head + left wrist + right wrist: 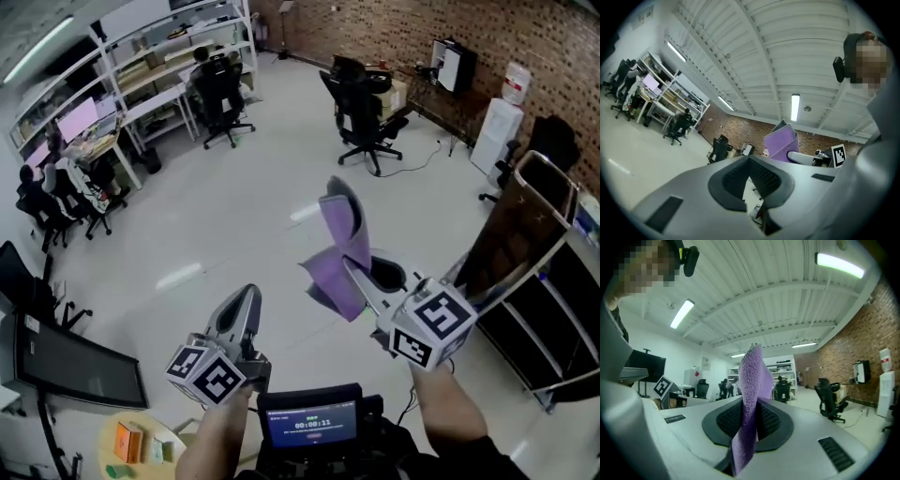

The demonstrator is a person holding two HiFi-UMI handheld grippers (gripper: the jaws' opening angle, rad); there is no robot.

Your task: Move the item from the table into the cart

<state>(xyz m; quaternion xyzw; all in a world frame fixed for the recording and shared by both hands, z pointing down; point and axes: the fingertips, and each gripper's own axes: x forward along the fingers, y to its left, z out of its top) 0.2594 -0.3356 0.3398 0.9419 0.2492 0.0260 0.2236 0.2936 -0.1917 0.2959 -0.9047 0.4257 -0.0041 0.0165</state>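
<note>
At six o'clock the left gripper has its fingers together on nothing, a free spare; at five o'clock the right gripper has its fingers clamped on the purple cloth, held high over the floor for carrying; the cart stands at three o'clock, likely the drop-off.

The left gripper and right gripper are pale grey moulded shells with black ribbed pads. Each bears a white cube printed with black square markers. A dark chest unit shows a blue-lit screen. A black head camera sits above.
</note>
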